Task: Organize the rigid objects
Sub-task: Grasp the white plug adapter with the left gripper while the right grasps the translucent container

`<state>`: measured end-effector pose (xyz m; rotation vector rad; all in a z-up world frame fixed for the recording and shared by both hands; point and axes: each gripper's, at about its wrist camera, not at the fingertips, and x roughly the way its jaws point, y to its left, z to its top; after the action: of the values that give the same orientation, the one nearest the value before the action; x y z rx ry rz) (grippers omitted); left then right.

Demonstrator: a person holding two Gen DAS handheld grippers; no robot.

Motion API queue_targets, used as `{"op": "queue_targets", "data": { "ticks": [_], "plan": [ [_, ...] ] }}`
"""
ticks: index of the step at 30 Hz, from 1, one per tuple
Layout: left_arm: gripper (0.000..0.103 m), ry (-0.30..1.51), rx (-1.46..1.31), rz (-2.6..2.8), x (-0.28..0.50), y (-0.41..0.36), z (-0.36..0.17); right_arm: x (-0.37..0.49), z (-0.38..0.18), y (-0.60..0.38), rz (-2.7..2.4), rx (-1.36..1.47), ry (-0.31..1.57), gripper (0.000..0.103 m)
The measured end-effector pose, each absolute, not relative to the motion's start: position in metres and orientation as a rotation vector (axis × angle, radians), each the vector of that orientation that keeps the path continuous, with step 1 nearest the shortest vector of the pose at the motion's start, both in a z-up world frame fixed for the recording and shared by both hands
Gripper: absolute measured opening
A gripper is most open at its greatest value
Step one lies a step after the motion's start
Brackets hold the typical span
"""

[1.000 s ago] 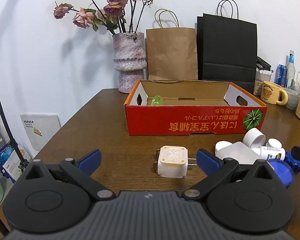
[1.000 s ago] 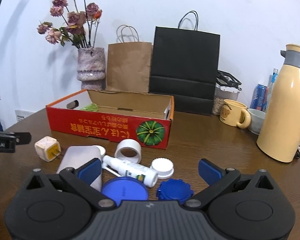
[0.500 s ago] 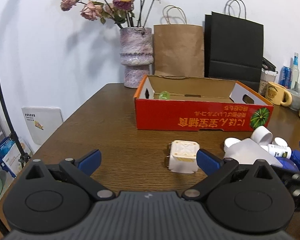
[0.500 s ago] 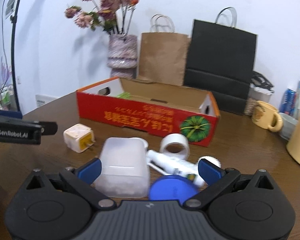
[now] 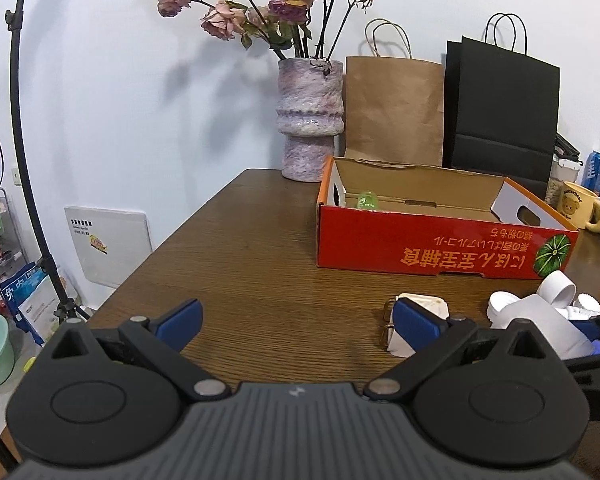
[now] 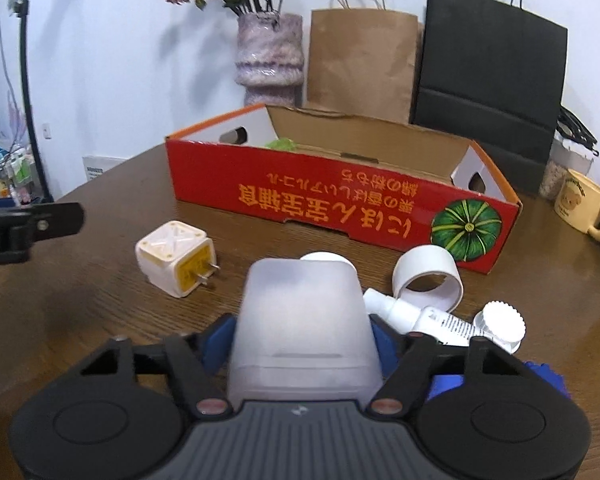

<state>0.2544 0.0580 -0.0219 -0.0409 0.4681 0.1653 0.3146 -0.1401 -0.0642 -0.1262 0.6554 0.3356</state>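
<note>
My right gripper (image 6: 300, 340) is shut on a frosted white plastic box (image 6: 302, 320), one blue pad on each side of it. A white and yellow plug adapter (image 6: 176, 258) lies on the table to its left. A white tape ring (image 6: 428, 276), a white bottle (image 6: 420, 318), a white cap (image 6: 502, 322) and blue lids (image 6: 548, 376) lie to its right. The red cardboard box (image 6: 340, 208) stands behind, with a green item (image 6: 280, 145) inside. My left gripper (image 5: 296, 320) is open and empty, with the adapter (image 5: 424, 306) behind its right finger.
A purple vase (image 5: 310, 120) with dried roses, a brown paper bag (image 5: 396, 112) and a black paper bag (image 5: 504, 108) stand at the table's back. A yellow mug (image 6: 586, 206) is at the right. The table's left edge (image 5: 172, 240) drops to floor clutter.
My right gripper moved forward over the frosted box and closed on it. My left gripper shifted left, so the adapter now sits behind its right finger.
</note>
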Motion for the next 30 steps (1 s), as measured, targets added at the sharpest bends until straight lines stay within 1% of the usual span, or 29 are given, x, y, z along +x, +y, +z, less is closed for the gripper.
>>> {"op": "queue_targets", "data": {
  "ticks": [11, 23, 30],
  "plan": [
    [0.103, 0.478, -0.031, 0.170, 0.256, 0.056, -0.024, 0.304, -0.062, -0.140, 0.327, -0.141, 0.585, 0.065],
    [0.103, 0.497, -0.048, 0.195, 0.266, 0.056, -0.028, 0.297, -0.045, -0.159, 0.339, -0.058, 0.492, 0.065],
    [0.103, 0.501, -0.030, 0.186, 0.273, 0.043, -0.029, 0.299, -0.038, -0.178, 0.302, -0.017, 0.447, 0.065]
  ]
}}
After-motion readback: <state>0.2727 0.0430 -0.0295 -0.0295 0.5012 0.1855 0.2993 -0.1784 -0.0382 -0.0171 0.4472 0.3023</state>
